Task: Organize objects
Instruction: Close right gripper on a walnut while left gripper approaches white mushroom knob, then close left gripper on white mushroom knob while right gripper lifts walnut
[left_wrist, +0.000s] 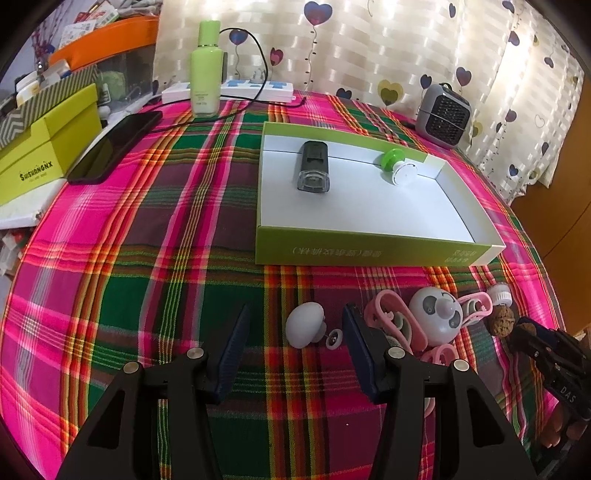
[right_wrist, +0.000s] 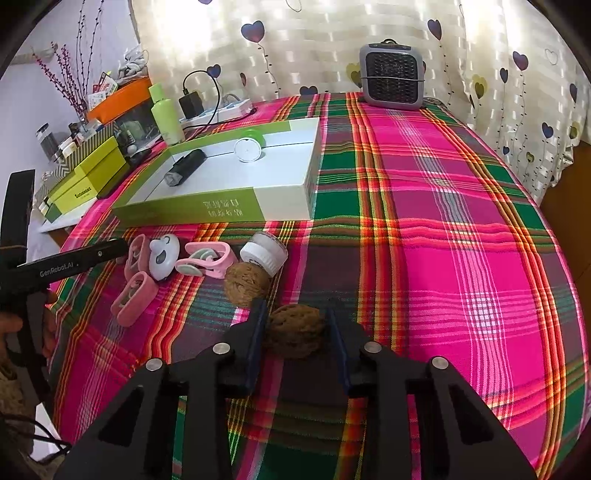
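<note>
Right gripper (right_wrist: 295, 328) seemingly around walnut (right_wrist: 293, 330)

1. The plaid tablecloth (right_wrist: 424, 206) is woven cloth, matt, slightly rippled.
2. The green-and-white box (left_wrist: 354, 251) looks like smooth card with a faint sheen.
3. The 2 walnuts, one (right_wrist: 293, 330) between the right gripper (right_wrist: 295, 334) fingers and the other (right_wrist: 245, 282) beside it, are rough, wrinkled and matt.
4. The pink clips (right_wrist: 205, 260) look like smooth matt plastic.
5. The green bottle (left_wrist: 206, 70) is glossy.
6. The phone (left_wrist: 112, 147) is glossy black.
7. Both grippers' frames are matt black with shiny metal bolts.
</note>
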